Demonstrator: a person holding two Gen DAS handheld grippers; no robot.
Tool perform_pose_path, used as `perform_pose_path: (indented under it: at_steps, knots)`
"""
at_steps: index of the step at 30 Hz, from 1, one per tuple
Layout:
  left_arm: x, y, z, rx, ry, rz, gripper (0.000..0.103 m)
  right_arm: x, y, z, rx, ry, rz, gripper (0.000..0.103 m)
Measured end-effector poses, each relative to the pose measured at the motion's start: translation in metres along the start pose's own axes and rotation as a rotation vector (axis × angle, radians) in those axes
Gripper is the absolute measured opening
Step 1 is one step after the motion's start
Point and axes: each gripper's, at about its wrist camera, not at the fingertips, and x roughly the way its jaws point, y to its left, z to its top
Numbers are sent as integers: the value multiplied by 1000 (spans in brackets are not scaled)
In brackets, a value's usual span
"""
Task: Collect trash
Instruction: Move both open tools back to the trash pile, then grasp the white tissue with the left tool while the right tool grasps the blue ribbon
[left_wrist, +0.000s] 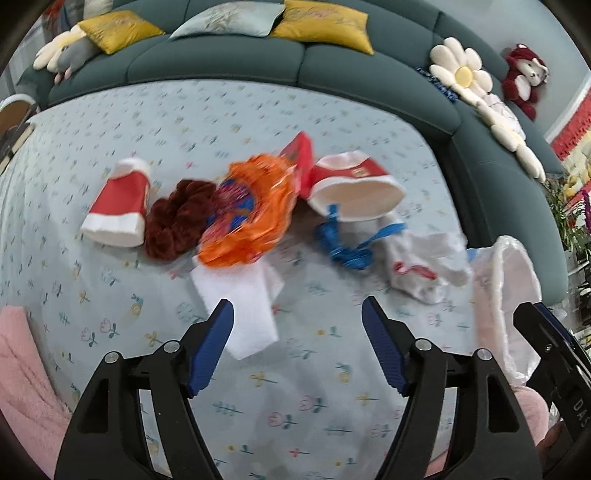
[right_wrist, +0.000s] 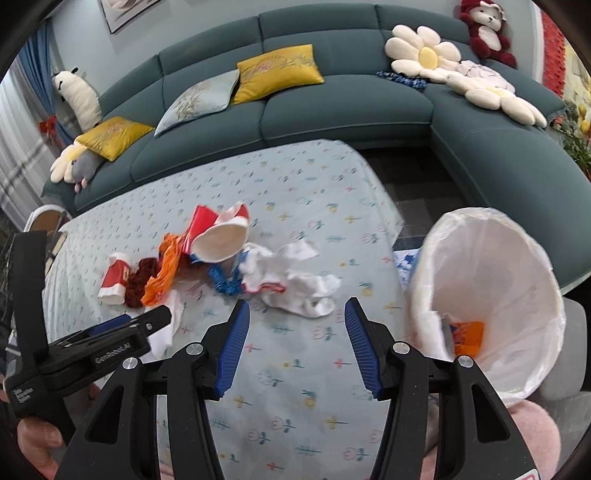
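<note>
Trash lies on a floral tablecloth (left_wrist: 295, 387): a small red paper cup (left_wrist: 118, 206), a dark red crumpled piece (left_wrist: 173, 221), an orange wrapper (left_wrist: 247, 214), a white tissue (left_wrist: 243, 306), a large red-and-white paper cup (left_wrist: 354, 188), blue ribbon (left_wrist: 343, 240) and crumpled white wrapping (left_wrist: 424, 269). My left gripper (left_wrist: 297, 317) is open, just short of the tissue. My right gripper (right_wrist: 295, 317) is open and empty, near the white wrapping (right_wrist: 295, 288). A white-lined bin (right_wrist: 491, 295) at right holds an orange scrap (right_wrist: 469, 336).
A teal sofa (right_wrist: 332, 110) curves behind the table with yellow cushions (right_wrist: 277, 72), flower pillows (right_wrist: 424, 51) and plush toys. A pink fabric (left_wrist: 26, 376) lies at the near left. The left gripper's body (right_wrist: 92, 350) shows in the right wrist view.
</note>
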Motion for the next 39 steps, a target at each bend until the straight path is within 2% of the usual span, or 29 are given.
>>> perform_pose_path:
  at_steps: [13,20,21,24,30,35,39]
  knots:
    - [48,35,0,-86,137,74,66,40,37,1,-40,66,33,52]
    - [59,41,-1,-86,180,34,37,58,52,3,-69,95,46,52]
    - [59,41,-1,-78,182,17,22,60,55,3,-73,98,49,52]
    - [58,43,-2,-73,191,-19,15,69,64,5,-90,111,66,52]
    - [44,52,8,-88,171,-45,12,96,84,17,-102,148,122,50]
    - [39,62,23,-108,162,-56,11,126,99,25,-144,189,122,40]
    - [44,63,32,-113,168,-60,12,149,106,29,-169,221,109,38]
